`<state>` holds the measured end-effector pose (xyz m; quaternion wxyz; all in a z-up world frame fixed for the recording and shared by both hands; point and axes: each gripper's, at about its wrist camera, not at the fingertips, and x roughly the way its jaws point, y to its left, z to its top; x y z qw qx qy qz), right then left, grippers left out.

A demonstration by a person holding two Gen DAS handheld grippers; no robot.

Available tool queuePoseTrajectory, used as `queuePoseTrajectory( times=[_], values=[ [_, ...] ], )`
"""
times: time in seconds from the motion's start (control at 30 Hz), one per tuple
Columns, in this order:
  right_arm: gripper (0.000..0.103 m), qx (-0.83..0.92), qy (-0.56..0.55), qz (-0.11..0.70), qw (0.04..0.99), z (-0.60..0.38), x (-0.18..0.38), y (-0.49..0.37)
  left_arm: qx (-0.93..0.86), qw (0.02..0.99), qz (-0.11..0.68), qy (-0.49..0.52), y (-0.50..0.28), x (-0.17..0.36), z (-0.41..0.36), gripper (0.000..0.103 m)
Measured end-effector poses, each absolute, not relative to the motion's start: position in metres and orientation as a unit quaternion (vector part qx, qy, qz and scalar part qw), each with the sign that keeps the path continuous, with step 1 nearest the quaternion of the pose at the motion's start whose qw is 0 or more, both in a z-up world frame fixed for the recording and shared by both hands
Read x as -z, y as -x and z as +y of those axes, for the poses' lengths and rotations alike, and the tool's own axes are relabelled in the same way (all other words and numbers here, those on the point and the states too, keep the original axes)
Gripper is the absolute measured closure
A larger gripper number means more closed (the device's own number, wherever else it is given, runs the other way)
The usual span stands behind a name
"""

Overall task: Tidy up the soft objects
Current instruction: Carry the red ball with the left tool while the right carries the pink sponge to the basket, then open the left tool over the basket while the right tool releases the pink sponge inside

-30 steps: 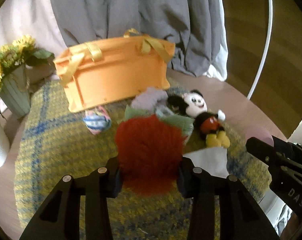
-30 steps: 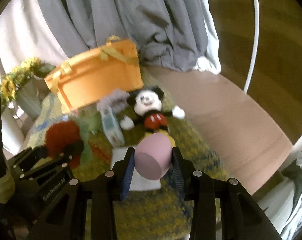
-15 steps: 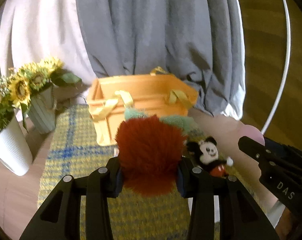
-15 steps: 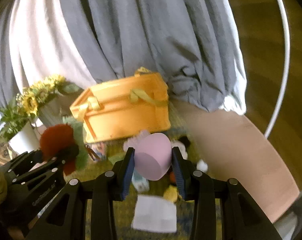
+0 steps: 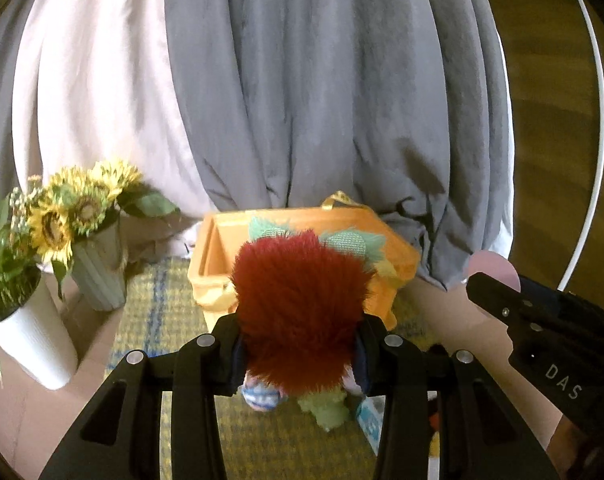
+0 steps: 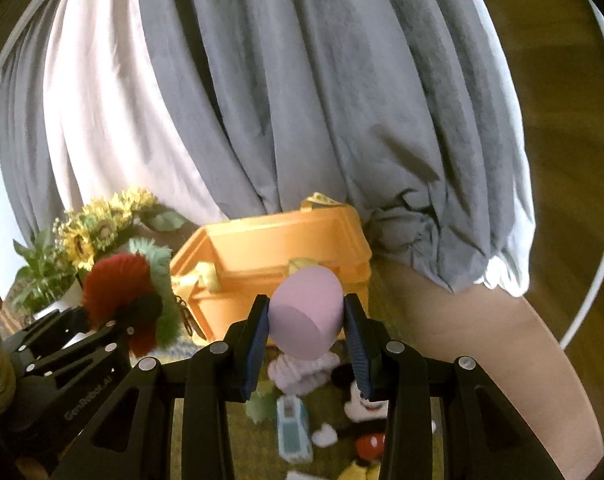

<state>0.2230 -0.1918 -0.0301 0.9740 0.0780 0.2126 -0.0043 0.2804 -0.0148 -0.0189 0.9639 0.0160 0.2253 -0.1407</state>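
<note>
Two fisheye views, each looking forward along a claw's two fingers from just behind them. The left claw point(image 5: 300, 354) view faces an orange box point(image 5: 398, 256) close ahead, with grey curtains point(image 5: 322, 100) beyond and sunflowers point(image 5: 74, 208) off to its left. The right claw point(image 6: 306, 334) view faces the same orange box point(image 6: 286, 256) and curtains point(image 6: 302, 80). Each claw appears at the edge of the other's view.

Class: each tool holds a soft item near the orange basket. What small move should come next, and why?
Probably carry the left tool a little forward until the red furry toy hangs over the open orange basket, then release. The toy is gripped and raised, with the basket just beyond it. The right tool holds the pink sponge and can follow.
</note>
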Motion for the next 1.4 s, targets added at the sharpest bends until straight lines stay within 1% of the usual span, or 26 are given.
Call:
queuePoseTrajectory(
  times=[0.4,0.73,0.97,1.23,1.37,1.4],
  values=[
    [0.065,-0.012,-0.076,0.176,0.981,-0.19,0.006,-0.288,0.129,0.972,0.194,-0.024,-0.339,-0.005,-0.013,0.063],
    [0.065,-0.018,-0.056,0.179,0.982,-0.183,0.003,-0.349,0.12,0.973,0.194,-0.044,-0.397,0.0,-0.017,0.063],
    [0.065,-0.018,-0.041,0.205,0.978,-0.183,0.013,-0.391,0.124,0.966,0.22,-0.054,-0.439,0.012,-0.022,0.062],
    [0.064,-0.031,-0.05,0.264,0.963,-0.188,0.034,-0.431,0.141,0.946,0.288,-0.056,-0.48,0.04,-0.032,0.061],
    [0.064,-0.03,-0.051,0.286,0.957,-0.189,0.046,-0.444,0.141,0.938,0.31,-0.062,-0.495,0.054,-0.035,0.06],
    [0.064,-0.029,-0.05,0.29,0.955,-0.19,0.049,-0.447,0.141,0.937,0.313,-0.063,-0.496,0.057,-0.034,0.059]
  ],
)
